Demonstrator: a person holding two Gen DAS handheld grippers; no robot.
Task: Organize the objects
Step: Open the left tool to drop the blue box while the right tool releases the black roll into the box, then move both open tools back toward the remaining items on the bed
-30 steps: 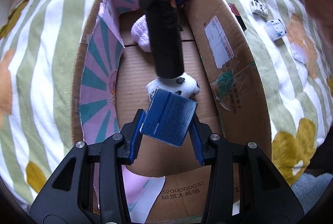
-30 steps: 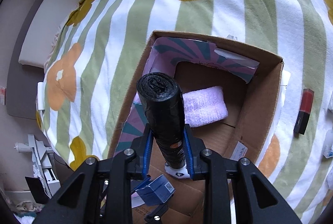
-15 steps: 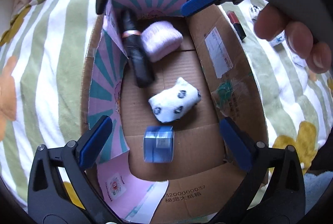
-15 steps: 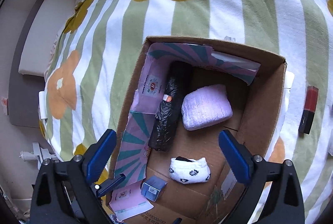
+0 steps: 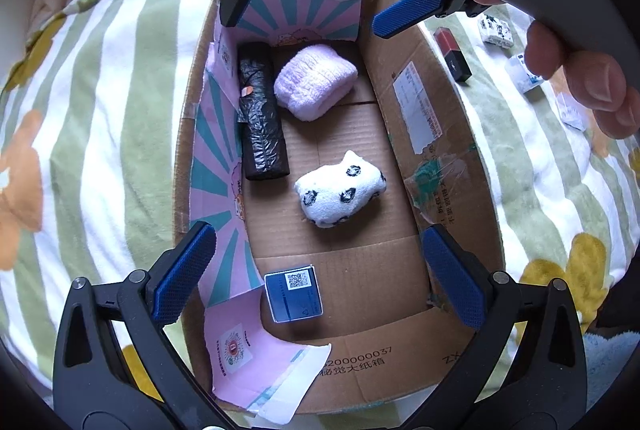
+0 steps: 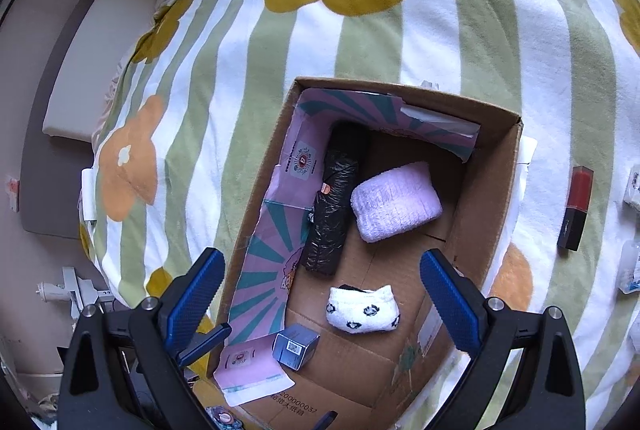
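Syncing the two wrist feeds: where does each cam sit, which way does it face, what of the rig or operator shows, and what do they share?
Left wrist: above the cardboard box's near end, looking down; own open fingers below, right gripper and the person's hand at the top.
Right wrist: higher up, looking down at the box and striped blanket; own open fingers below, a tip of the left gripper at lower left.
Shared: black bag roll, lilac towel, panda-print sock, blue carton, red-and-black box.

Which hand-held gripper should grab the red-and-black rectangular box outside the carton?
Right hand-held gripper, probably: open, empty, and the red-and-black rectangular box lies on its side of the cardboard carton.
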